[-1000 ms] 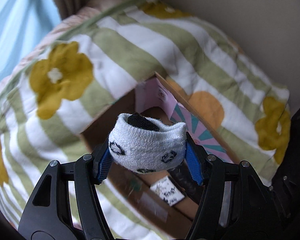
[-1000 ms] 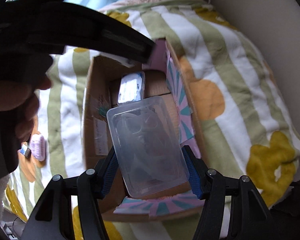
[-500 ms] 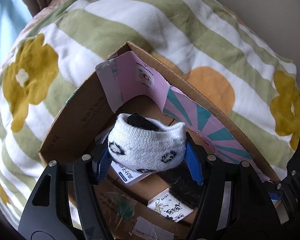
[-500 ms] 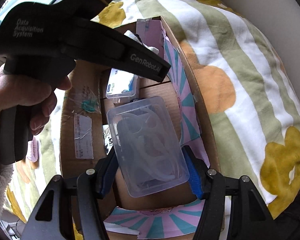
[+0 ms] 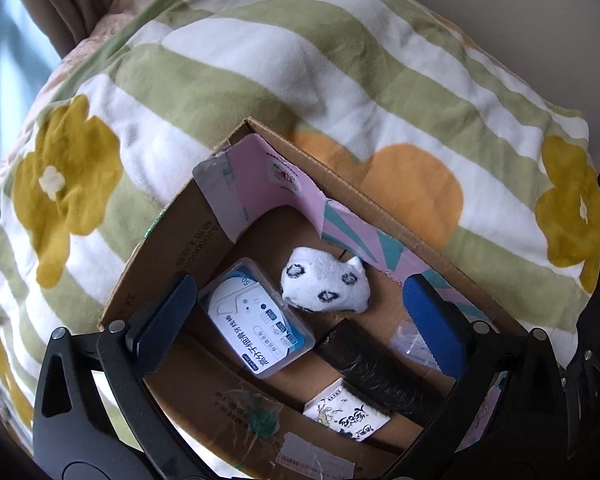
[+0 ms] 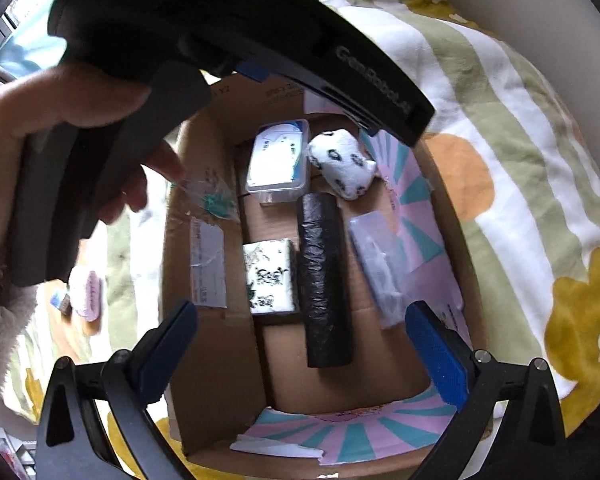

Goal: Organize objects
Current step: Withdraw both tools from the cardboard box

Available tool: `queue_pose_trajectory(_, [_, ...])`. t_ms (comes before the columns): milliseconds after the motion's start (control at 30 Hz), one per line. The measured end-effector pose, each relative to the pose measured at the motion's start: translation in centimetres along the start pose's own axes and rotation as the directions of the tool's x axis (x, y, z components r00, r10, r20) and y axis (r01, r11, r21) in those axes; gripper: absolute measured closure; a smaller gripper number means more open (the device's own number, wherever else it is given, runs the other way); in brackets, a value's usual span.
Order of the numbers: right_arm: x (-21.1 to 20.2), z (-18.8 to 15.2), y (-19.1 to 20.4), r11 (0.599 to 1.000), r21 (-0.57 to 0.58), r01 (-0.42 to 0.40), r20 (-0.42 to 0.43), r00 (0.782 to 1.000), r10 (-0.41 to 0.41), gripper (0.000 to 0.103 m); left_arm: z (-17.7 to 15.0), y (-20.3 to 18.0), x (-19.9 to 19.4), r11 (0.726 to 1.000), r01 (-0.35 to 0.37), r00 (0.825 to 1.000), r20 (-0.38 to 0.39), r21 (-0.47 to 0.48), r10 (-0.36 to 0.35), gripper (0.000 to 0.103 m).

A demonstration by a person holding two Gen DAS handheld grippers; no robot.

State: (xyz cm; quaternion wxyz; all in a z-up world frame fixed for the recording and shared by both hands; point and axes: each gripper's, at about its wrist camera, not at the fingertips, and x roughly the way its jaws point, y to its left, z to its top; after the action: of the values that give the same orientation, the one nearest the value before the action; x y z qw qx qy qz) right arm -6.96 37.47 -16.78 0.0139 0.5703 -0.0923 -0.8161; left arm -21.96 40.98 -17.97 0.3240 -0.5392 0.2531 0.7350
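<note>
Striped floral bedding point(image 5: 260, 80) is spread beneath an open cardboard box point(image 6: 216, 344). Both the left gripper point(image 5: 300, 300) and right gripper point(image 6: 300, 344) are held above it, jaws spread, nothing pinched. Listed ahead of the right jaws: black roll point(image 6: 324, 276), long axis running straight away between them; printed tissue pack point(image 6: 270, 276) left of centre; clear plastic case point(image 6: 380, 268) toward the right finger. Rolled sock point(image 5: 326, 286) and labelled box point(image 5: 256, 318) are set farther off, nearer the left jaws.
</note>
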Motion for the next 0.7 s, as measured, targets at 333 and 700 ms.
queue_pose_trajectory(333, [-1.1, 0.6, 0.0, 0.999, 0.036, 0.020, -0.005, 1.000, -0.020, 0.000, -0.8, 0.3, -2.8, 1.000, 0.012, 1.000, 0.023, -0.028, -0.012, 0.000])
queue_pose_trajectory(700, [-8.1, 1.2, 3.5, 0.998, -0.045, 0.050, 0.040, 0.998, -0.048, 0.000, -5.3, 2.5, -13.4, 0.981, 0.029, 0.991, 0.134, -0.192, -0.003, 0.000])
